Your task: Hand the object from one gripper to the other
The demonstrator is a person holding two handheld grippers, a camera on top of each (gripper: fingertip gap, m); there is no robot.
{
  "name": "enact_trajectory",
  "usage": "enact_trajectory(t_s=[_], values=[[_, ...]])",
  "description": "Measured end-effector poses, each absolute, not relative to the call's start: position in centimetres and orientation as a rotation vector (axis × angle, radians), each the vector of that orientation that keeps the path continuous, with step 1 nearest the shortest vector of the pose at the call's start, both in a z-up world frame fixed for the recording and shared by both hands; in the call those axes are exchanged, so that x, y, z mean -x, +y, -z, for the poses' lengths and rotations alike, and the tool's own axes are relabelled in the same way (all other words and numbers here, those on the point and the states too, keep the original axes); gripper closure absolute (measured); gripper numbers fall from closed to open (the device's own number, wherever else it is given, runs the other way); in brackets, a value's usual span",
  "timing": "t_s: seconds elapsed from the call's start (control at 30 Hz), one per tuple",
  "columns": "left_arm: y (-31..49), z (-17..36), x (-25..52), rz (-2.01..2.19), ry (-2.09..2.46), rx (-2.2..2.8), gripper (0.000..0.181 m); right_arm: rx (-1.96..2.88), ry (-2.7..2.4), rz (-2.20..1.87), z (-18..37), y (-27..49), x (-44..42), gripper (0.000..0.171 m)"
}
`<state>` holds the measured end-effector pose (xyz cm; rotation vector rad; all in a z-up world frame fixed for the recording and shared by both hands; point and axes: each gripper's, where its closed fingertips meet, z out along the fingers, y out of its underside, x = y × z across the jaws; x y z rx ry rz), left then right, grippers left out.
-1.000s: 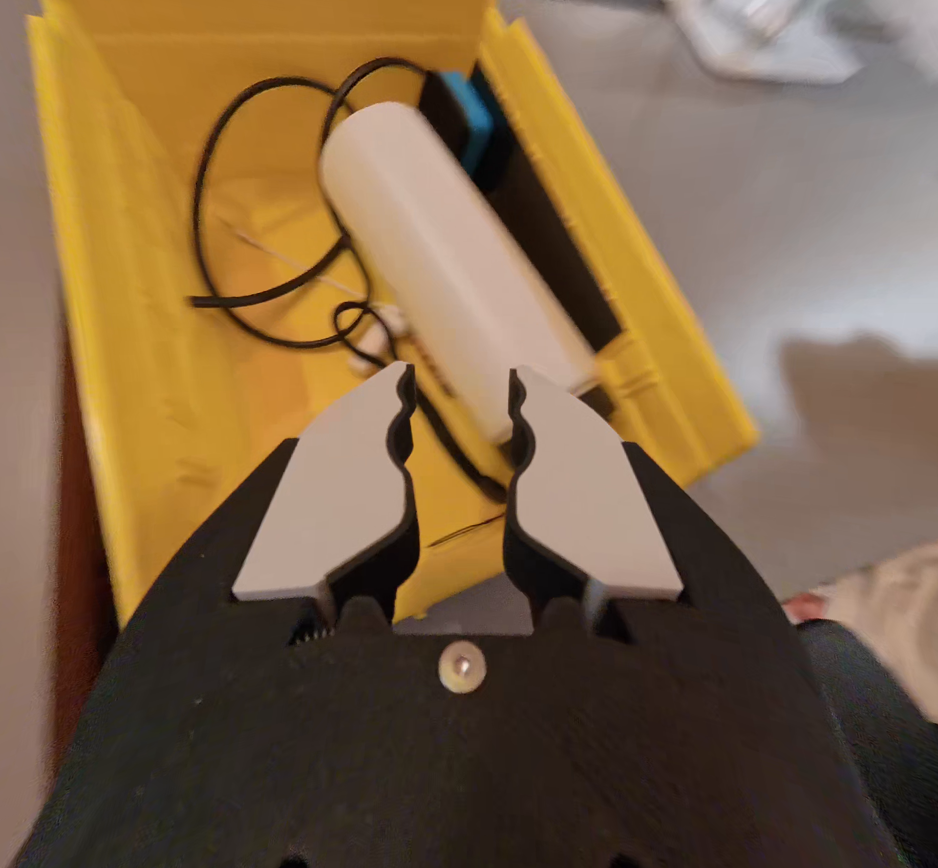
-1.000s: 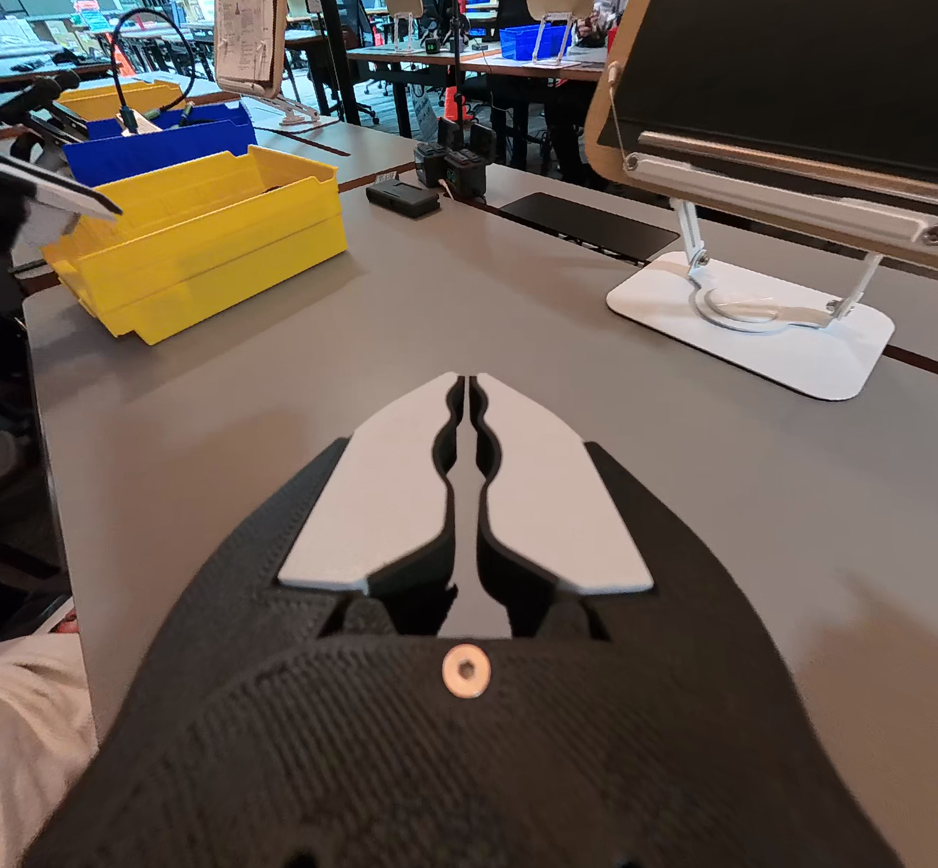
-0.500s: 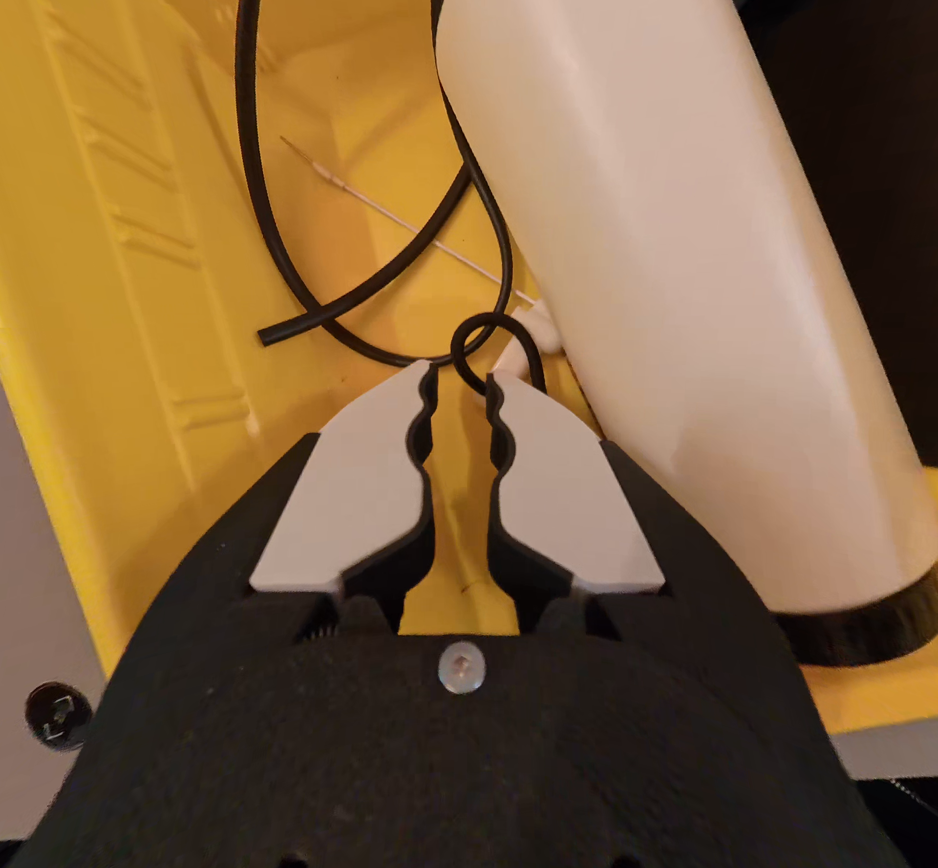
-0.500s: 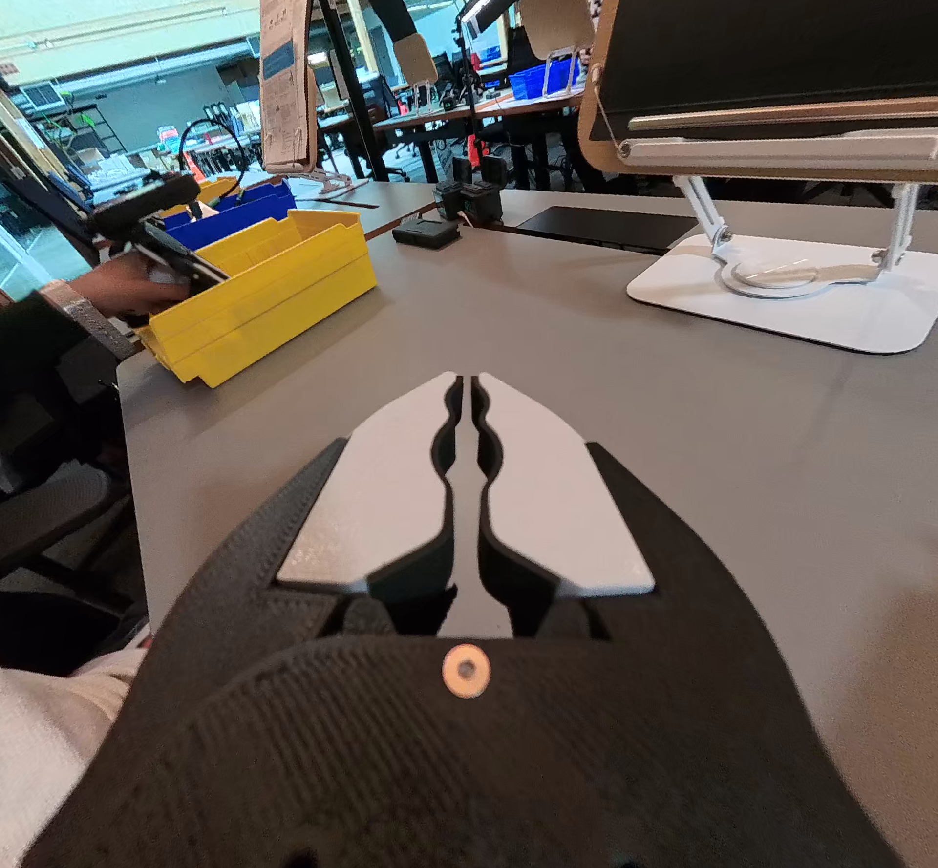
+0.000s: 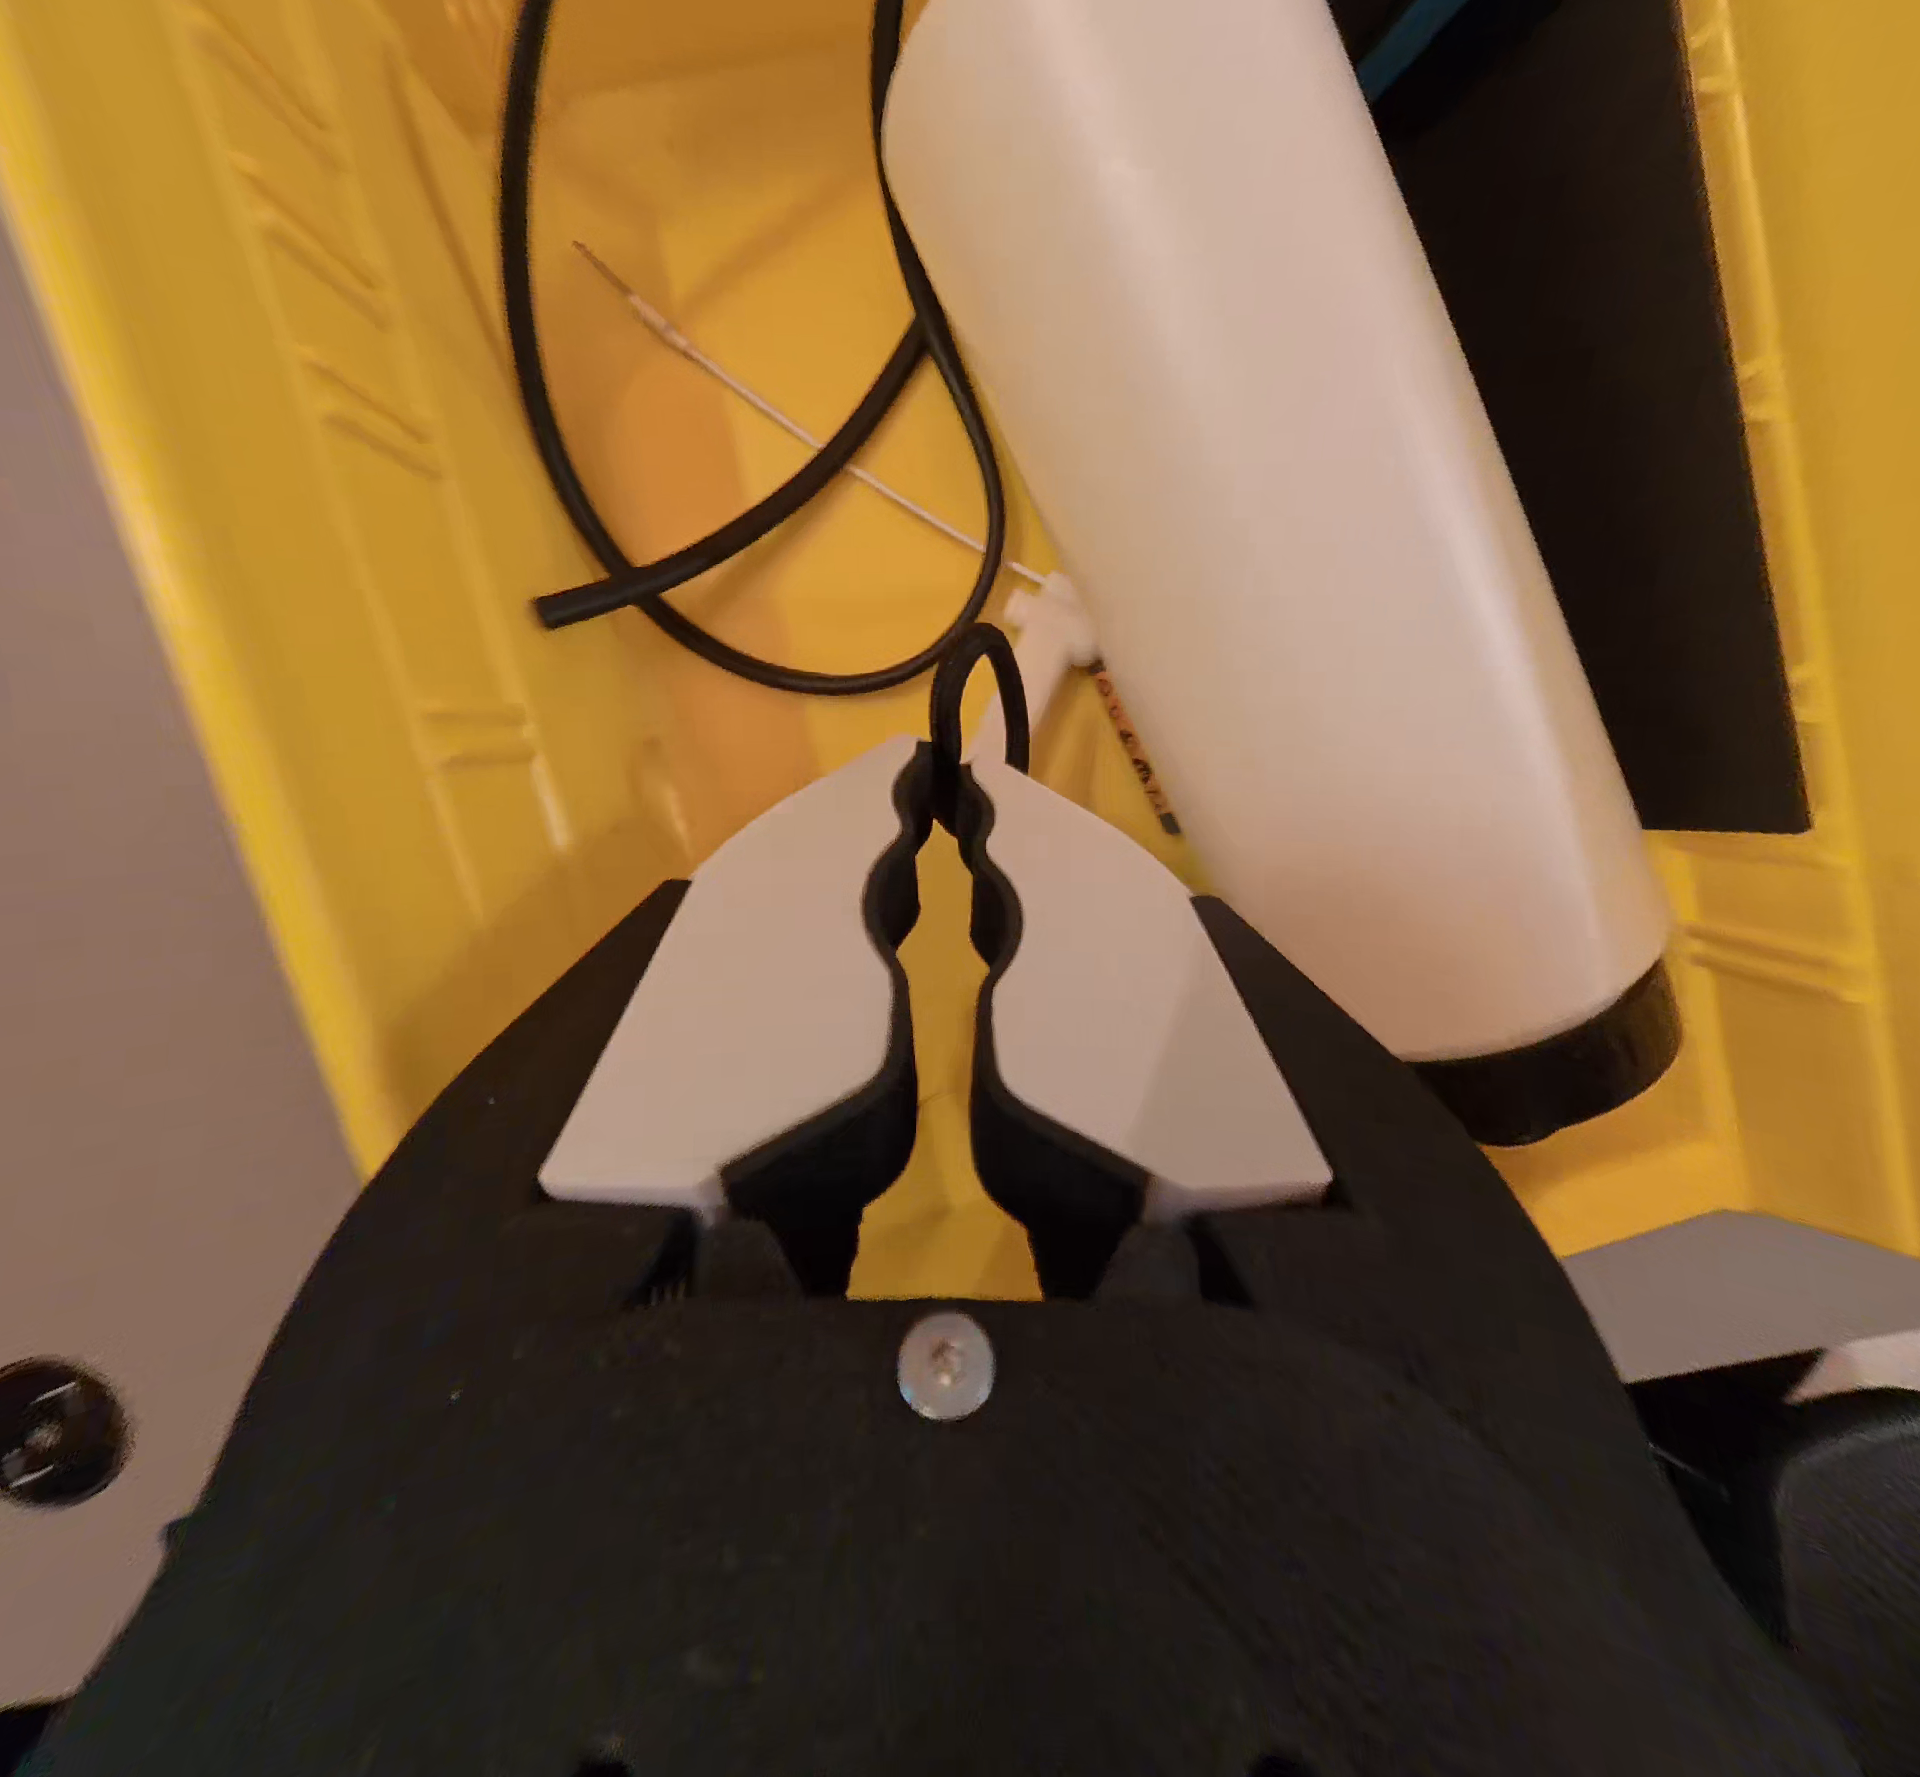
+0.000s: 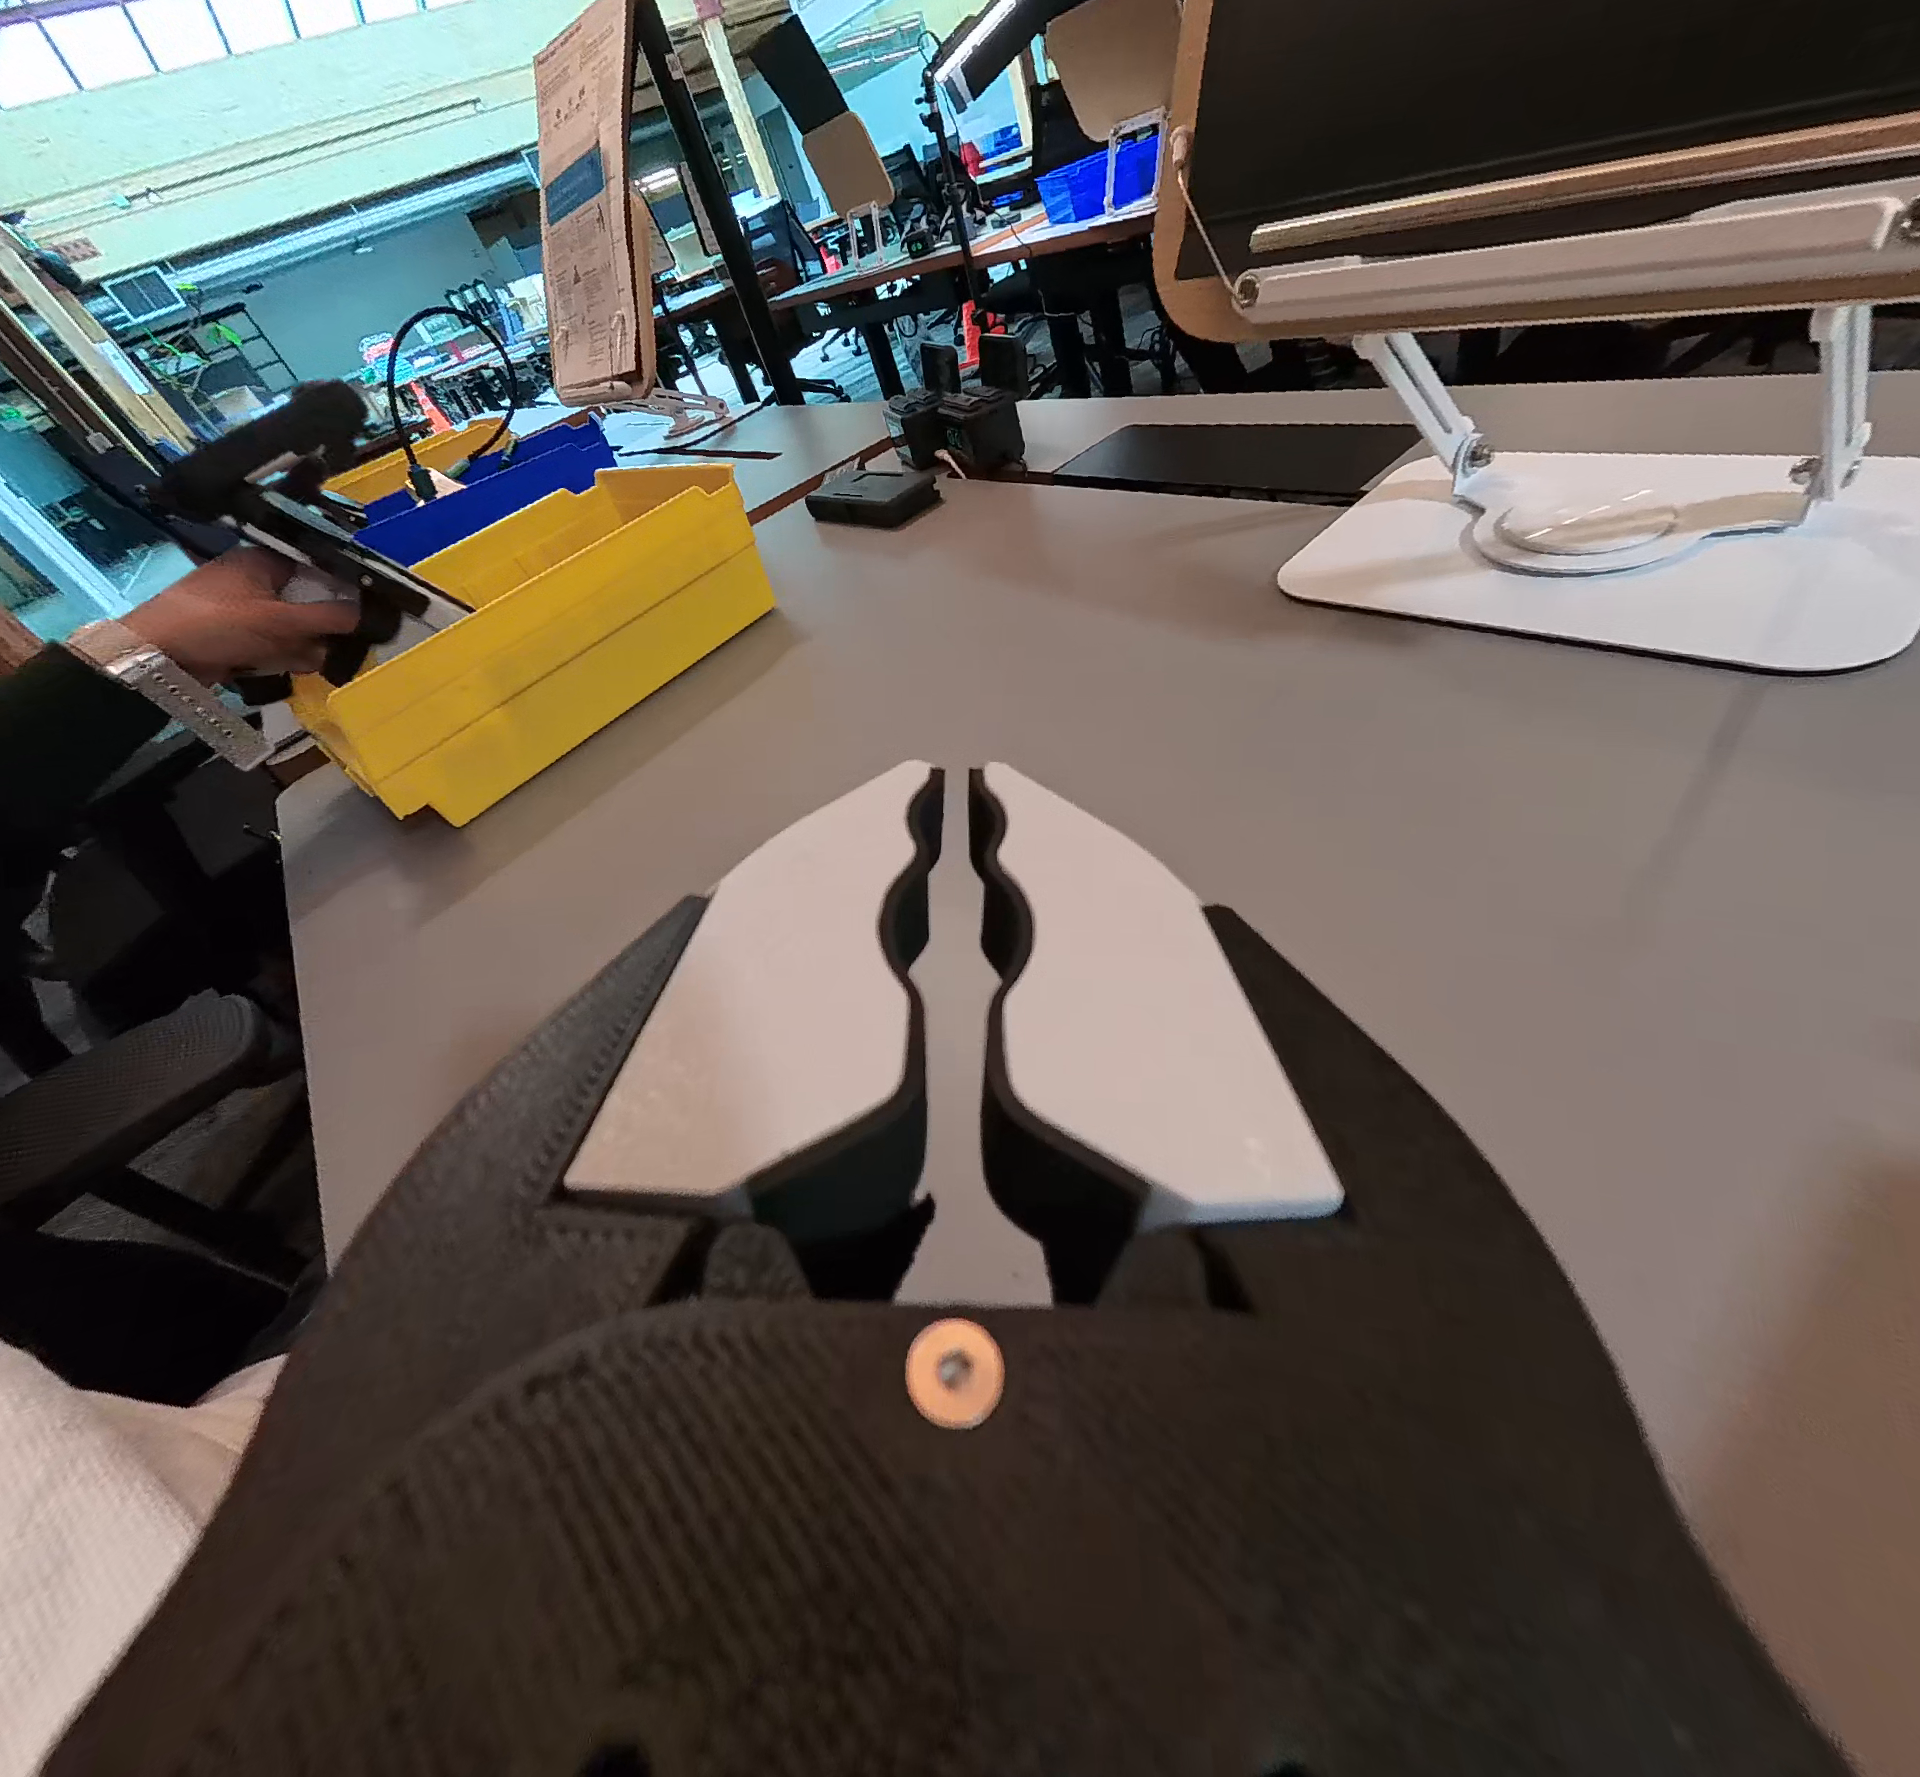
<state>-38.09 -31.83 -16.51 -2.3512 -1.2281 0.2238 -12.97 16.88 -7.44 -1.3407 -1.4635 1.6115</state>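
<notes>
Thin black cable loop (image 5: 982, 688) inside yellow plastic bin (image 5: 343, 480), beside white cylinder (image 5: 1226, 501); left claw (image 5: 948, 771), apart half-second ago, now pinches it. Pickup secured; right claw (image 6: 956, 777) waits nearly closed, empty, above grey desk (image 6: 1351, 792).

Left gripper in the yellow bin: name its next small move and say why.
Probably a short, slow lift straight up. The left gripper has its tips pinched on a small loop of the black cable, whose coil runs under the white cylinder in the yellow bin. The right gripper waits shut and empty over the table.
</notes>
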Motion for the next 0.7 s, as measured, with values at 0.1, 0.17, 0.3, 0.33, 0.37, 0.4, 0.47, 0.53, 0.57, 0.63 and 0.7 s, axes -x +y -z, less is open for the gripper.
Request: enact_trajectory(t_s=[0.1, 0.17, 0.3, 0.33, 0.37, 0.4, 0.47, 0.53, 0.57, 0.63, 0.7], values=[[-32.4, 14.2, 38.6, -0.338, -1.2, 2.316, 0.177, 1.342, -1.467, -1.613, 7.4, 16.9, 13.1, 0.167], [-31.8, 11.6, 38.5, -0.372, -1.148, 2.254, 0.178, 1.335, -1.472, -1.611, 7.2, 16.8, 13.1, 0.167], [-29.4, 4.2, 37.6, -0.461, -0.978, 2.09, 0.178, 1.293, -1.505, -1.612, 6.3, 16.4, 13.5, 0.166], [-28.4, 2.1, 37.0, -0.473, -0.916, 2.045, 0.177, 1.275, -1.523, -1.614, 6.0, 16.1, 13.7, 0.166], [-27.3, 0.0, 36.3, -0.477, -0.853, 2.001, 0.178, 1.254, -1.544, -1.619, 5.8, 15.7, 13.9, 0.166], [-26.0, -2.1, 35.5, -0.478, -0.794, 1.953, 0.178, 1.23, -1.567, -1.625, 5.5, 15.2, 14.2, 0.166], [-23.0, -5.7, 33.4, -0.447, -0.669, 1.858, 0.178, 1.176, -1.616, -1.654, 5.1, 13.7, 14.5, 0.166], [-19.3, -8.5, 30.7, -0.373, -0.548, 1.779, 0.178, 1.113, -1.666, -1.706, 4.9, 11.8, 14.6, 0.165], [-17.4, -9.6, 29.3, -0.325, -0.493, 1.746, 0.179, 1.082, -1.69, -1.725, 5.1, 10.8, 14.5, 0.164], [-13.3, -10.9, 26.4, -0.206, -0.399, 1.684, 0.179, 1.013, -1.729, -1.746, 5.7, 9.0, 14.0, 0.16], [-9.0, -11.1, 23.4, -0.068, -0.317, 1.646, 0.178, 0.95, -1.736, -1.752, 6.4, 7.8, 13.2, 0.154]])
